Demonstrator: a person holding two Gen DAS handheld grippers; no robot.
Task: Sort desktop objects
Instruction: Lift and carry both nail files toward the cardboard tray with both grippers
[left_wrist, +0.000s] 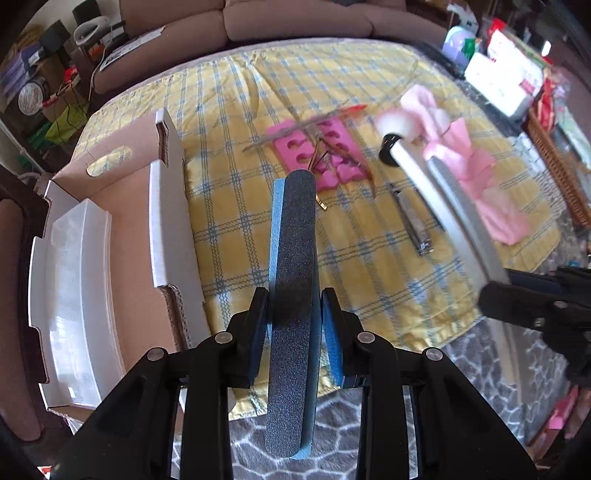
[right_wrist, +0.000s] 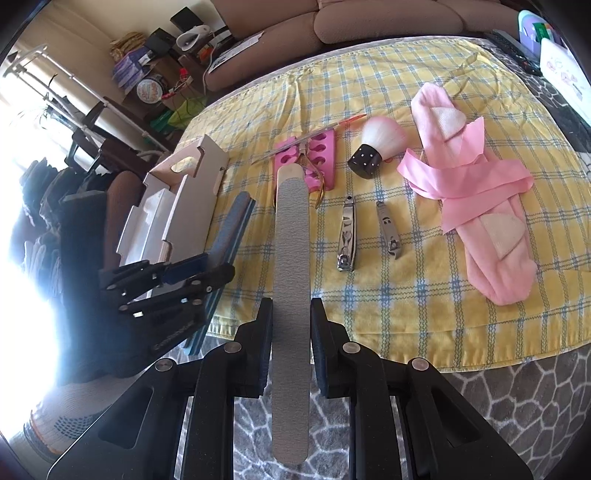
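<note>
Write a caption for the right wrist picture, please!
Right gripper clamps a grey nail file above the yellow checked cloth.

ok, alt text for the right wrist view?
The right claw holds a long grey nail file above a yellow checked cloth. Beyond lie two nail clippers, a powder brush, pink toe separators and pink ribbon. At left, the left claw holds a blue buffer block beside a cardboard box.

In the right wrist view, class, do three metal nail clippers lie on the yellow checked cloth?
No, only two nail clippers lie there, side by side on the yellow checked cloth, below the black-handled brush.
</note>
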